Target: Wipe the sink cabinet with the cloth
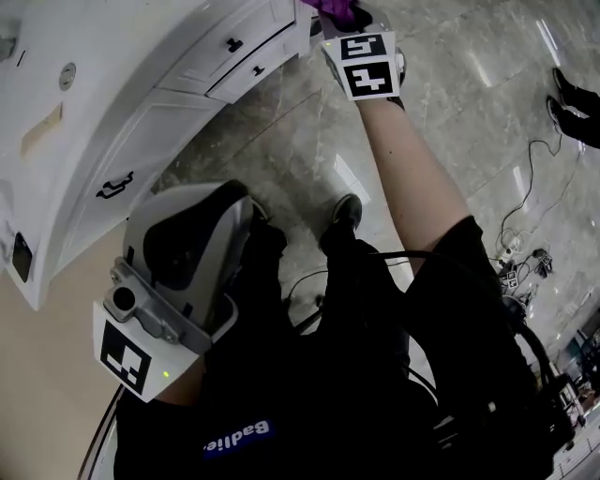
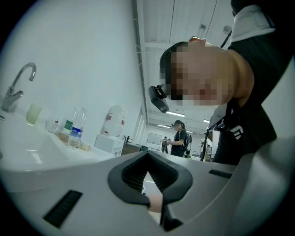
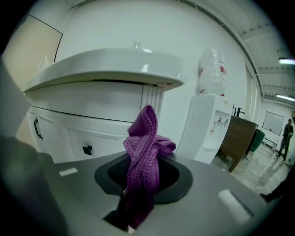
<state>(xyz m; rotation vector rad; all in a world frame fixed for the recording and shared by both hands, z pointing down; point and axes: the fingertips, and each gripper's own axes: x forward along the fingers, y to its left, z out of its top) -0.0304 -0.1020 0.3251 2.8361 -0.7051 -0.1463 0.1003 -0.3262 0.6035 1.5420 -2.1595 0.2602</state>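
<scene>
The white sink cabinet (image 1: 141, 131) with black handles fills the head view's upper left; in the right gripper view its drawer fronts (image 3: 92, 115) stand just ahead under the basin (image 3: 106, 64). My right gripper (image 1: 352, 23) reaches to the cabinet's far corner, shut on a purple knitted cloth (image 1: 336, 9) that sticks up crumpled between the jaws (image 3: 144, 152). Low at the left, my left gripper (image 1: 187, 244) is held close to my body, away from the cabinet. It points upward, jaws together, with nothing in them (image 2: 154, 193).
A faucet (image 2: 18, 87) and water bottles (image 2: 76, 129) stand on the counter. A water dispenser (image 3: 207, 124) is right of the cabinet. Cables (image 1: 525, 216) lie on the marble floor at right, near another person's shoes (image 1: 572, 103). My shoe (image 1: 345, 211) is below the cabinet.
</scene>
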